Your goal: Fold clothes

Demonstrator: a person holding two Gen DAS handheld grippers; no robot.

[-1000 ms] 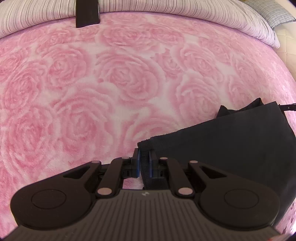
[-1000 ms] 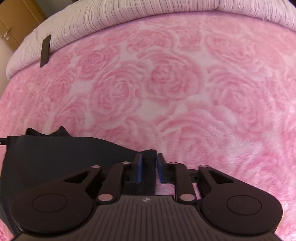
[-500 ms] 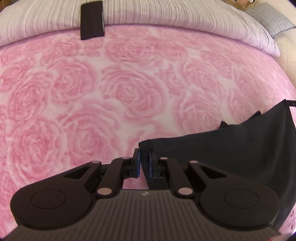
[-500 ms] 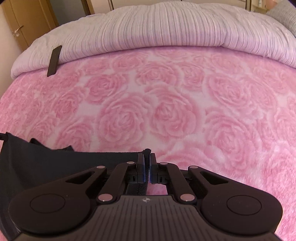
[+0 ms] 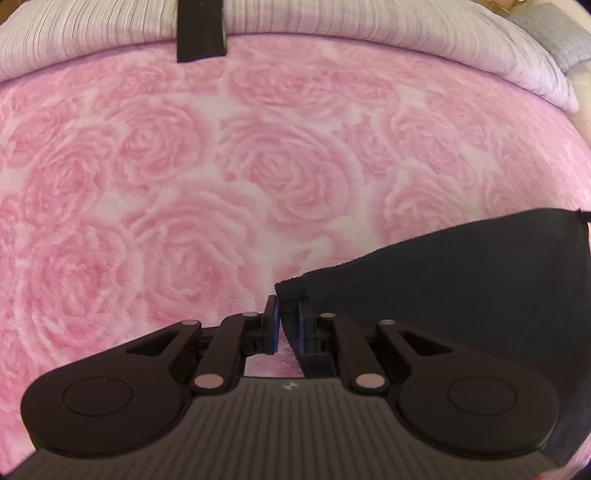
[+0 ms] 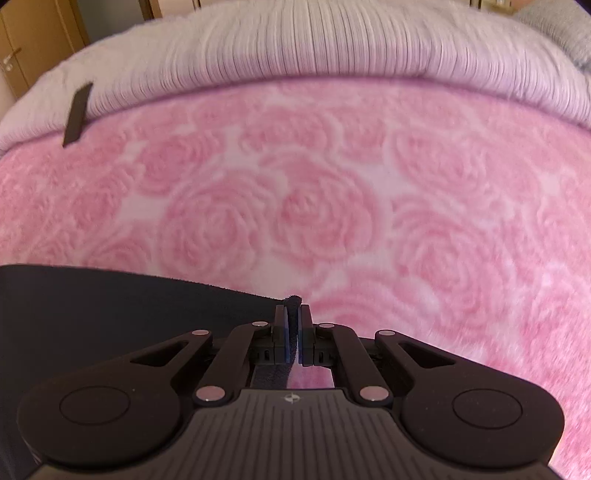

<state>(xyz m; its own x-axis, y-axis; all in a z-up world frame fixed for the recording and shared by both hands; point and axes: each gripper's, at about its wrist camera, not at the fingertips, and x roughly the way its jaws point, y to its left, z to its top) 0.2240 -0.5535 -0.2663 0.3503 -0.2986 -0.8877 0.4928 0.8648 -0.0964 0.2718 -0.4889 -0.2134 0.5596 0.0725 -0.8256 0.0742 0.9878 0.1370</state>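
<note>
My left gripper [image 5: 287, 308] is clamped on a corner of the dark cloth [image 5: 461, 280]; the fabric edge runs down between my blue pads [image 5: 274, 325], lying against the right one with a sliver of pink showing beside the left. My right gripper [image 6: 293, 317] is pinched tight on the opposite corner, a small tuft of cloth poking up above my fingertips. Half a second ago the right jaws were already drawn together like this; a full second ago they stood wider around the fabric.

Between my two grips the cloth now hangs as one taut sheet with a nearly straight upper edge. In the left view it stretches away to the right edge of the picture; in the right view it fills the lower left. The bunched peak of fabric that showed behind that edge earlier is gone from both views.

Below and beyond lies the pink rose blanket [image 5: 184, 184]. It sits farther under me than a second ago, and more of the ribbed pale bedding [image 6: 314, 48] at its far edge has come into the right view. A dark flat strip [image 5: 201, 29] lies on that seam, and a wooden door [image 6: 22, 40] shows at the right view's far left.
</note>
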